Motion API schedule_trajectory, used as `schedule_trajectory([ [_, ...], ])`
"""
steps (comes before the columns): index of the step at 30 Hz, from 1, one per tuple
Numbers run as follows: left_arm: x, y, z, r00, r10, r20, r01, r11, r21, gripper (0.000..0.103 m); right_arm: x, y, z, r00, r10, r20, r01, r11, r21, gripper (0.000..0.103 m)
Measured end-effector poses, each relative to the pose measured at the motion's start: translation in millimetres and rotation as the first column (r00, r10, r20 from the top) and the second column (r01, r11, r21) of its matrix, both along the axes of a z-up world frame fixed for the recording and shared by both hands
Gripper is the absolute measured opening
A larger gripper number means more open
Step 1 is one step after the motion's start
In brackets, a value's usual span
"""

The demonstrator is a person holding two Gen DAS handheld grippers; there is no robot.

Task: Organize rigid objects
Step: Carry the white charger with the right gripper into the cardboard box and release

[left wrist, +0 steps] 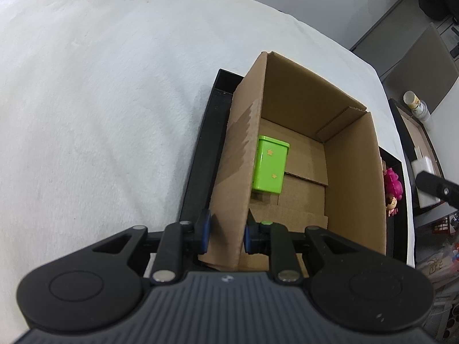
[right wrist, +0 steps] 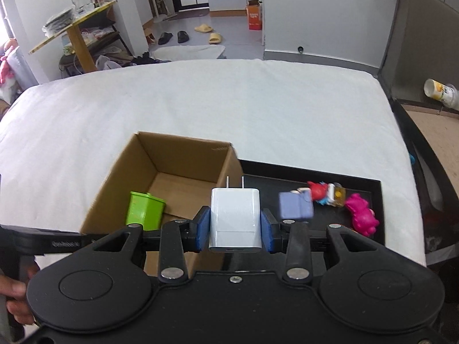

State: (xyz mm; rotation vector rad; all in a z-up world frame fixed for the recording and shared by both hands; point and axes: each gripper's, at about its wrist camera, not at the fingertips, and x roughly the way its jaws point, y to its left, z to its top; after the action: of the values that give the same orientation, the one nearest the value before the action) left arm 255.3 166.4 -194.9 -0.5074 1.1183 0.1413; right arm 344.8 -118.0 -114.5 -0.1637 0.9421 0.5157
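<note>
1. The right claw [right wrist: 235,233] is clamped on a white USB wall charger [right wrist: 234,218], its blue pads [right wrist: 203,230] pressing the two side faces near the lower half of the body. The charger hangs in the air over the near right corner of the cardboard box [right wrist: 172,169], just above the black tray [right wrist: 358,183].
2. The left claw [left wrist: 225,233] is pinched shut on the near left wall of the cardboard box, one pad outside and one inside, holding the box steady.
3. The charger looks light, hard and smooth-shelled; glossy plastic may slip, so a grip on its flat sides, as here, seems the safest hold. The prongs should not be squeezed.
4. Its long axis runs along the claw's fingers, away from the right wrist camera. The two metal prongs [right wrist: 235,182] point forward and away, and the port end faces the camera.
5. Inside the box stands a green tin with yellow stars [left wrist: 269,169], upright against the left wall; the rest of the floor is bare cardboard.
6. On the tray to the right of the box lie a lavender block [right wrist: 295,207], a pink toy figure [right wrist: 361,215] and a small red and white toy [right wrist: 324,193].
7. The box and tray rest on a bed covered with a white blanket [right wrist: 229,100].
8. Judging by the task, the charger likely goes into the box next to the tin.
</note>
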Motion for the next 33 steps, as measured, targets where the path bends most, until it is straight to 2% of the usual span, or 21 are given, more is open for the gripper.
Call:
schedule_trajectory([
  [14, -2, 5, -2, 1.000, -0.016, 0.001, 0.016, 1.000, -0.025, 0.021, 4, 50, 0, 0.998, 0.056, -0.005, -0.055, 0.996, 0.067, 0.037],
  [33, -2, 11, -5, 1.000, -0.029, 0.004, 0.029, 0.998, -0.050, 0.022, 14, 112, -46, 0.990, 0.092, -0.111, -0.081, 0.992, 0.094, 0.037],
])
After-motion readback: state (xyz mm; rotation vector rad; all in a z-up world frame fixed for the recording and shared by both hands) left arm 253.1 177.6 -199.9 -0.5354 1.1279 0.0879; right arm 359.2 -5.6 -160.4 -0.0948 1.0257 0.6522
